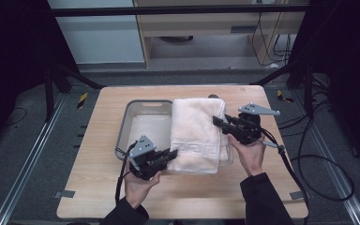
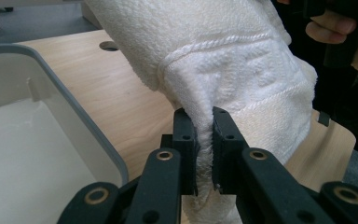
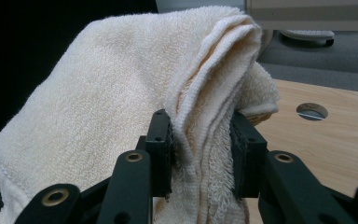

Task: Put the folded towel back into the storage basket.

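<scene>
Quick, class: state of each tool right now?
Left tool: shut on the towel.
Right tool: shut on the towel.

Bin (image 1: 136, 117): its right half lies under the folded towel (image 1: 197, 136) in the high view.
Bin floor: cut off by the left and bottom edges in the left hand-held gripper view.
Towel edge: pinched folds hidden between the jaws in both gripper views.
Table (image 1: 98, 187): near edge partly behind the sleeves.
Background cables: too small to tell apart.
</scene>
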{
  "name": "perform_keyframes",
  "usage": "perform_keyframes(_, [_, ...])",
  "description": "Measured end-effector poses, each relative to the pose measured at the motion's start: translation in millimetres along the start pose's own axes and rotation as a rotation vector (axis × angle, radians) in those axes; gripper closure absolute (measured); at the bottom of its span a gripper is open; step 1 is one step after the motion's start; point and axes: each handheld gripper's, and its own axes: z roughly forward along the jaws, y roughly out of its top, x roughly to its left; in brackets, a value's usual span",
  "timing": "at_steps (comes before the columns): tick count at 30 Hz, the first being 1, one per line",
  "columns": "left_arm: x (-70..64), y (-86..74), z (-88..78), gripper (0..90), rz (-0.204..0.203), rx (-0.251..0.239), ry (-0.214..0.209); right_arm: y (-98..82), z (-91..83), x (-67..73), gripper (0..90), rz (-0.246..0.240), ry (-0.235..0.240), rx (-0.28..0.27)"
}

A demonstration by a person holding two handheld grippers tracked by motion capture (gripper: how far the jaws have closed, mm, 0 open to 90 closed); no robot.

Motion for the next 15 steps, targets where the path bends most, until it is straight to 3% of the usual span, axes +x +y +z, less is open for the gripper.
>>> perform_keyframes(15, [14.3, 10.1, -17.4, 82.0, 0.004, -0.038, 0.050, 19.6, 15.8, 15.8, 65.5, -0.007, 0.010, -0.020])
